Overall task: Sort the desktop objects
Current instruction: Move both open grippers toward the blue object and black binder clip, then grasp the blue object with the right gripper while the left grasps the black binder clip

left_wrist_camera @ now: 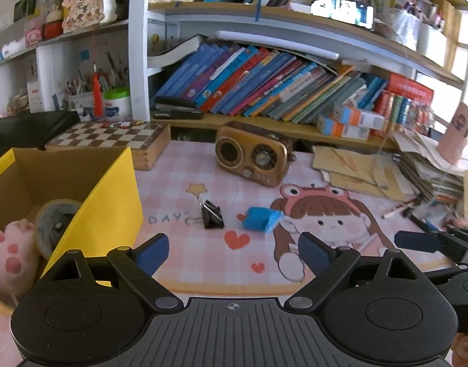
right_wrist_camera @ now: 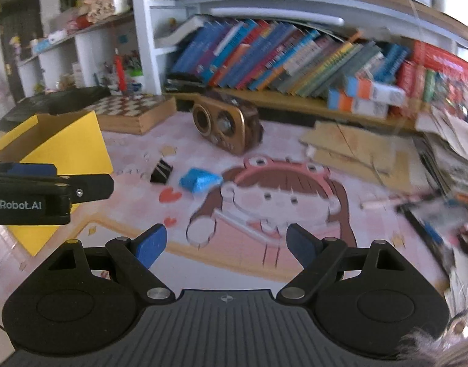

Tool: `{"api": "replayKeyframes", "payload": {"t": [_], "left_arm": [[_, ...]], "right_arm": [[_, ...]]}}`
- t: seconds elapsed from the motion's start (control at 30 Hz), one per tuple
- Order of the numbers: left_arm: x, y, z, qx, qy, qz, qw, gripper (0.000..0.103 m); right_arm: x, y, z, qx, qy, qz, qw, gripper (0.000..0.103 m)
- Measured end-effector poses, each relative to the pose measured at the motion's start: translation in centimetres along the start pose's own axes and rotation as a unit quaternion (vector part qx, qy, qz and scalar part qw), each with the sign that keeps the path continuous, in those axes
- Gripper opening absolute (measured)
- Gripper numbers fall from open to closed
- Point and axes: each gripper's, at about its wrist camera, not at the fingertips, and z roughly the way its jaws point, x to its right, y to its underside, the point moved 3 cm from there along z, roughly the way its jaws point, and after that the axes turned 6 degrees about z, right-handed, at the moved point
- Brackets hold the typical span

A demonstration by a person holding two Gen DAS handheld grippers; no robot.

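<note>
Cardboard box (left_wrist_camera: 108,202), yellow outside and brown inside, is standing open at the left edge of the desk, and it is holding a pink plush paw (left_wrist_camera: 12,253) against its near wall with a roll of clear tape (left_wrist_camera: 54,223) leaning just behind the paw. Behind the box a chessboard case (left_wrist_camera: 111,140) is lying flat under the shelf, and a pen cup (left_wrist_camera: 80,98) crowded with pens is sitting in the cubby above it. Moving right across the pink cartoon desk mat (left_wrist_camera: 178,263), a black binder clip (left_wrist_camera: 212,215) is resting on the mat well apart from the box, and a blue eraser-like block (left_wrist_camera: 261,218) is lying just beside it, both outside any container. Further back a brown retro radio (left_wrist_camera: 252,156) is standing near the bookshelf (left_wrist_camera: 264,82), whose lower tier is packed with leaning books. The left gripper (left_wrist_camera: 234,252) is hovering above the mat with its blue pads spread wide and nothing between them. The right gripper (right_wrist_camera: 226,244) is likewise gaping wide and carrying nothing, over the cartoon girl printed on the mat. At the far right, a stack of papers (left_wrist_camera: 429,171) is piling up with a pen (left_wrist_camera: 399,209) lying before it.
</note>
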Motion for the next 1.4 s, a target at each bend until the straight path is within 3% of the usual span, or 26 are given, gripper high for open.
{"api": "replayKeyframes", "payload": {"t": [0.47,0.67,1.07,1.27,1.33,1.4], "left_arm": [[-1.1,-1.8,6.2,-0.024,-0.029,-0.037,0.9986,0.088],[-0.7,-2.0,8.8,-0.039,-0.028,-0.024,0.9986,0.082],[-1.4,-1.9,11.7,-0.055,-0.041,-0.048,0.9965,0.078],[-2.0,-2.4,12.0,-0.049,-0.042,-0.053,0.9965,0.078],[-2.1,-2.5,12.2,-0.046,-0.041,-0.056,0.9965,0.078],[-2.2,-2.4,12.4,-0.048,-0.040,-0.058,0.9964,0.075]], "right_arm": [[-0.1,-3.0,7.7,-0.007,-0.089,-0.076,0.993,0.083],[-0.7,-3.2,10.7,-0.021,-0.110,-0.092,0.989,0.083],[-2.1,-2.7,15.4,-0.054,-0.131,-0.109,0.984,0.082],[-2.3,-2.5,16.3,-0.054,-0.136,-0.115,0.983,0.069],[-2.4,-2.5,16.4,-0.046,-0.131,-0.127,0.982,0.053],[-2.1,-2.6,16.2,-0.042,-0.134,-0.128,0.982,0.043]]}}
